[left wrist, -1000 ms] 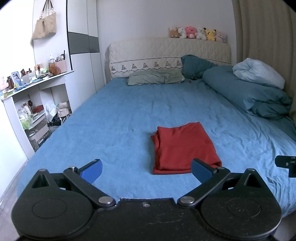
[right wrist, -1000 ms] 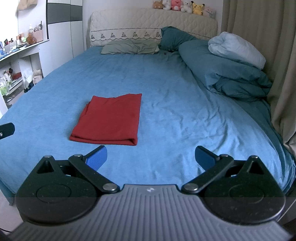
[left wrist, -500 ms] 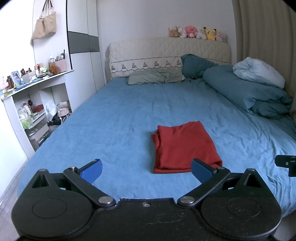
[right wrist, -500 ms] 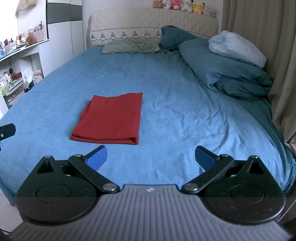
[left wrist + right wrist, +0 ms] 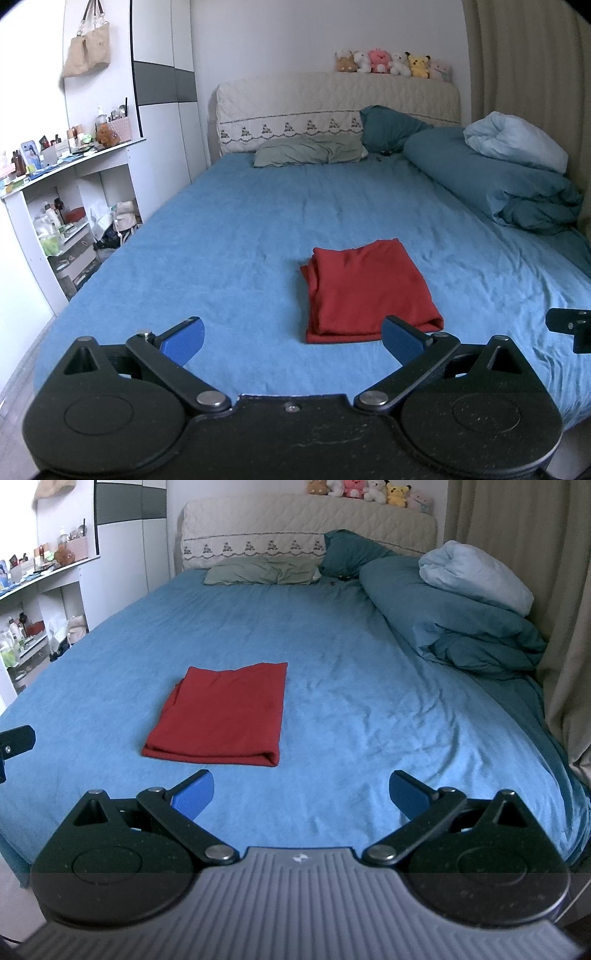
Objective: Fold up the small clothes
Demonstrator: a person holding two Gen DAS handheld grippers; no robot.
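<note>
Red cloth folded flat mid-bed, looks done; left gripper spread wide, empty, just short of it; right gripper likewise released, clear; nothing more to fold in view

1 red garment, 6 plush toys

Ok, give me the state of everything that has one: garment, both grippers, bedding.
red garment: folded into a flat rectangle, lying free on the bed sheet
left gripper: open, empty, short of the garment
right gripper: open, empty, short of the garment
duvet: bunched up along the bed's right side
</note>
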